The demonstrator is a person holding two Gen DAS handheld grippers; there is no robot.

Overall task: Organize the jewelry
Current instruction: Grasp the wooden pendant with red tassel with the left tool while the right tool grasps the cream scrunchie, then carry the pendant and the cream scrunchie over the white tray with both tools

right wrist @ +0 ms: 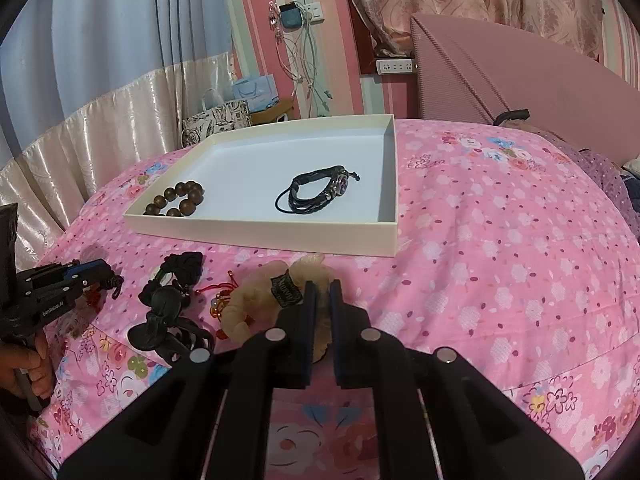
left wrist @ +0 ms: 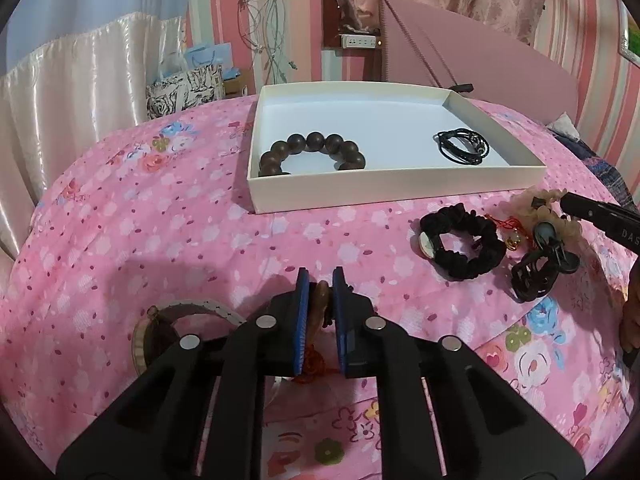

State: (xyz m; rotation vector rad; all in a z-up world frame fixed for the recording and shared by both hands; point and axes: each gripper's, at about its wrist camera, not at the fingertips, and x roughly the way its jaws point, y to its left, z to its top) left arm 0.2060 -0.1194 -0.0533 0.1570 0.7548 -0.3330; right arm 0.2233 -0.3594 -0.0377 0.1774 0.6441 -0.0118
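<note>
A white tray [left wrist: 392, 184] on the pink bed holds a brown bead bracelet [left wrist: 312, 152] and a black cord bracelet [left wrist: 462, 145]. My left gripper [left wrist: 320, 280] is shut on a brown pendant with a red cord [left wrist: 322, 300], low over the bedspread. In the right wrist view my right gripper [right wrist: 323, 286] is shut on a beige scrunchie [right wrist: 256, 300], in front of the tray [right wrist: 280, 236]. A black scrunchie [left wrist: 464, 246], a black claw clip [left wrist: 536, 276] and a red-cord charm [left wrist: 510, 236] lie to the right.
A pale bangle [left wrist: 144, 336] lies left of my left gripper. A pink headboard [left wrist: 460, 52] stands behind the tray. Curtains and a printed bag [left wrist: 184, 90] are at the back left. The person's hand [right wrist: 28, 360] holds the left gripper [right wrist: 60, 284].
</note>
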